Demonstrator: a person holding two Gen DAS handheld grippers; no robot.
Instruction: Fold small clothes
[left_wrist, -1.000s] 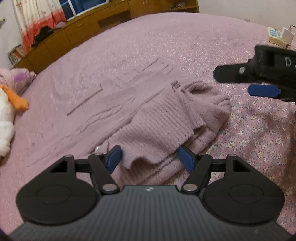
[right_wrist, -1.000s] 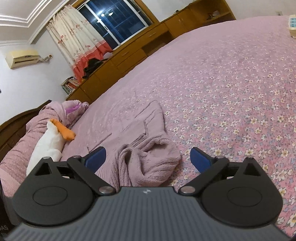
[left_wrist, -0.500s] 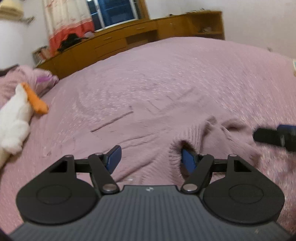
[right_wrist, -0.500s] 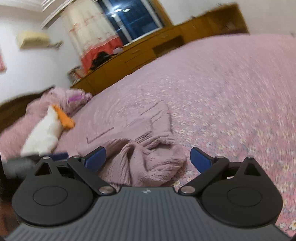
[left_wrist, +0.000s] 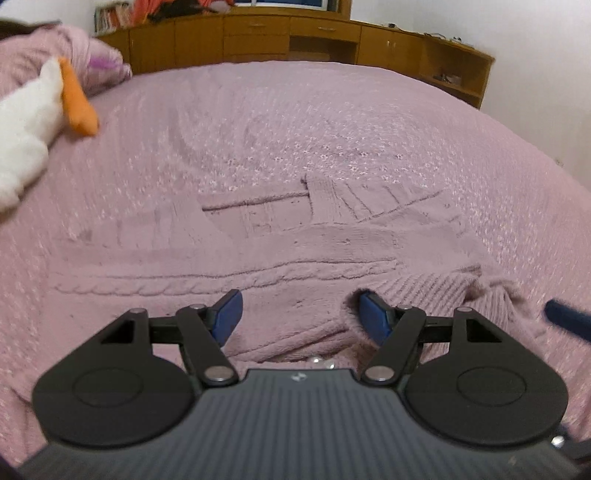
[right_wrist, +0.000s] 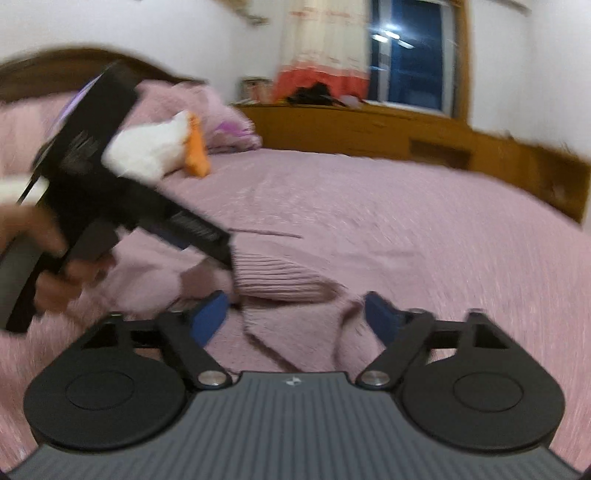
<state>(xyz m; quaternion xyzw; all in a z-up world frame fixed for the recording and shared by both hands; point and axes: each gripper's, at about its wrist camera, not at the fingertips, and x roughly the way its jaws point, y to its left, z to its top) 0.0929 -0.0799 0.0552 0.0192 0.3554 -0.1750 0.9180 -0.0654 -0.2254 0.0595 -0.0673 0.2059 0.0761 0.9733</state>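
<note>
Left wrist view is showing my left tool (left_wrist: 299, 317) gaping over the sweater (left_wrist: 258, 266) lying on the bed (left_wrist: 332, 110); my right tool (right_wrist: 295, 314) is gaping too, nothing held. I'm judging the sleeve fold is next, needing a cuff pinch

A home bedroom: a wide bed (left_wrist: 295, 122) under a pink floral bedspread fills the room, with a white-and-orange plush toy (right_wrist: 155, 147) lying by the dark wooden headboard (right_wrist: 74, 62). Low wooden cabinets (left_wrist: 258, 37) line the far wall beneath a curtained window (right_wrist: 410, 55), dark outside.
</note>
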